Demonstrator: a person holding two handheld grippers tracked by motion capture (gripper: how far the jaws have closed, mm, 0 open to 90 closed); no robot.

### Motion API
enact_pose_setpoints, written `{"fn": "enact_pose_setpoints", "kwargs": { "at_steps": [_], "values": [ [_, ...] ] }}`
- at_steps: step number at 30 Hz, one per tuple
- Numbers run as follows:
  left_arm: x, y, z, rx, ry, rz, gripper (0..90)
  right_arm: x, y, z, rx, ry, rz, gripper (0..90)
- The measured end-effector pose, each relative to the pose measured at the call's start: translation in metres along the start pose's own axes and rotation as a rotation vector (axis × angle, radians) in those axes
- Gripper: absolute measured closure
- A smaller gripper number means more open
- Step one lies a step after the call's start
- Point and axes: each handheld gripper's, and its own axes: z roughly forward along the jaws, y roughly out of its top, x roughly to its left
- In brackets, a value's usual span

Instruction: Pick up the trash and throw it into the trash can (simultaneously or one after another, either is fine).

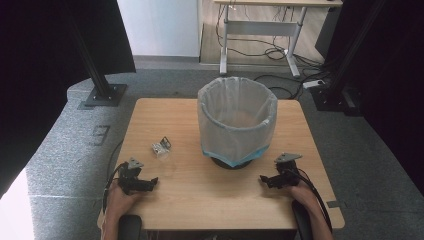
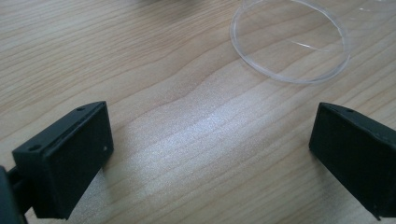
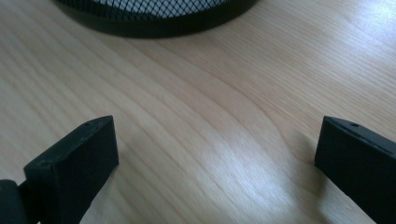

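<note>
Wooden table (image 1: 200,190); clear round plastic cup (image 2: 289,42) lying sideways.

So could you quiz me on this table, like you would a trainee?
1. True or false: the left hand-held gripper is closed on the clear cup.
2. What lines the bin? A) a pale bag B) newspaper C) a red cloth
3. Which hand-held gripper is nearer the crumpled wrapper?

Key:
1. False: its jaws stand wide apart over bare table, with the cup lying beyond them.
2. A.
3. The left one; the right hand-held gripper rests on the far side of the bin.
</note>
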Motion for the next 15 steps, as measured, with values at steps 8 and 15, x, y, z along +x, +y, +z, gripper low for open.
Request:
{"fn": "enact_pose_setpoints", "kwargs": {
  "at_steps": [8, 15],
  "values": [
    [0.0, 0.001, 0.0, 0.001, -0.001, 0.001, 0.0, -0.022, -0.01, -0.01, -0.002, -0.039, 0.036, 0.0],
    [0.0, 0.001, 0.001, 0.001, 0.001, -0.002, 0.0, -0.027, -0.013, -0.013, -0.002, -0.06, 0.06, 0.0]
  ]
}}
